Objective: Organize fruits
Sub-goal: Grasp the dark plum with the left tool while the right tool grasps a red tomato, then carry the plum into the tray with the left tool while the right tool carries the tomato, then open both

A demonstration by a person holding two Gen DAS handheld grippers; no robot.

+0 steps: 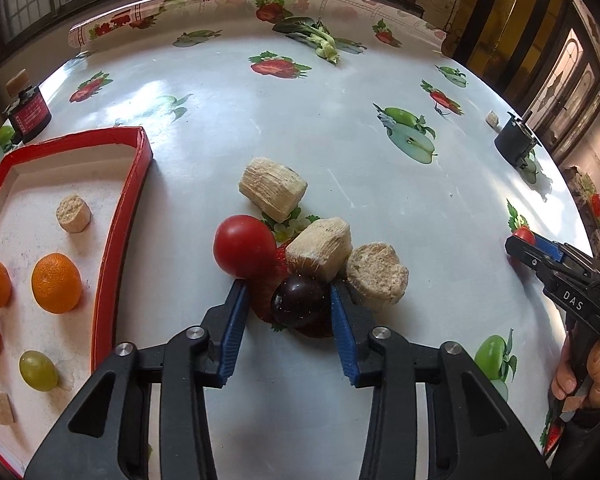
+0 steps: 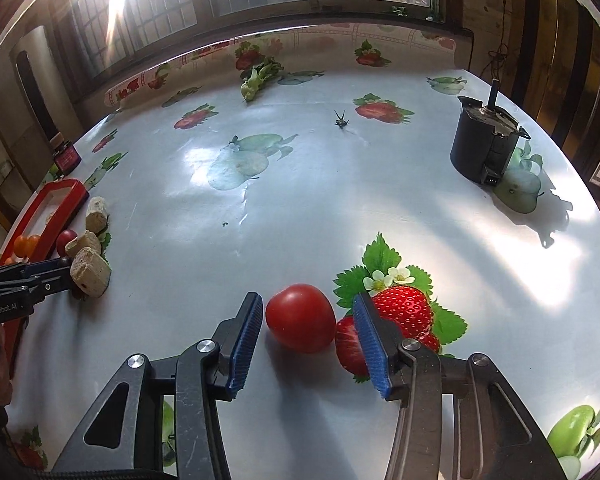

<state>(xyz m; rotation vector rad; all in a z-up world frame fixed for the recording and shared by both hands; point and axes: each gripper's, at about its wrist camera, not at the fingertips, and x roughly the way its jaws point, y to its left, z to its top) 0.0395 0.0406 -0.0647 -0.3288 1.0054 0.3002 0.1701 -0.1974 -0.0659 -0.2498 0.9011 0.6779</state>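
Note:
My left gripper [image 1: 288,292] is open around a dark purple plum [image 1: 300,305] on the table; the plum lies against the right finger, apart from the left one. A red tomato [image 1: 244,246] lies just beyond the left fingertip. Three beige sugarcane chunks [image 1: 320,248] crowd behind the plum. The red-rimmed tray [image 1: 120,216] at left holds oranges [image 1: 56,282], a green grape [image 1: 38,370] and cane pieces. My right gripper [image 2: 306,304] is open around another red tomato [image 2: 300,318] on the table, with small gaps on both sides.
A black cylindrical device [image 2: 484,148] stands at the far right. A bok choy [image 1: 316,36] lies at the far edge. A small dark jar [image 1: 30,114] stands behind the tray. An insect [image 2: 342,120] sits mid-table. The tablecloth has printed fruit pictures.

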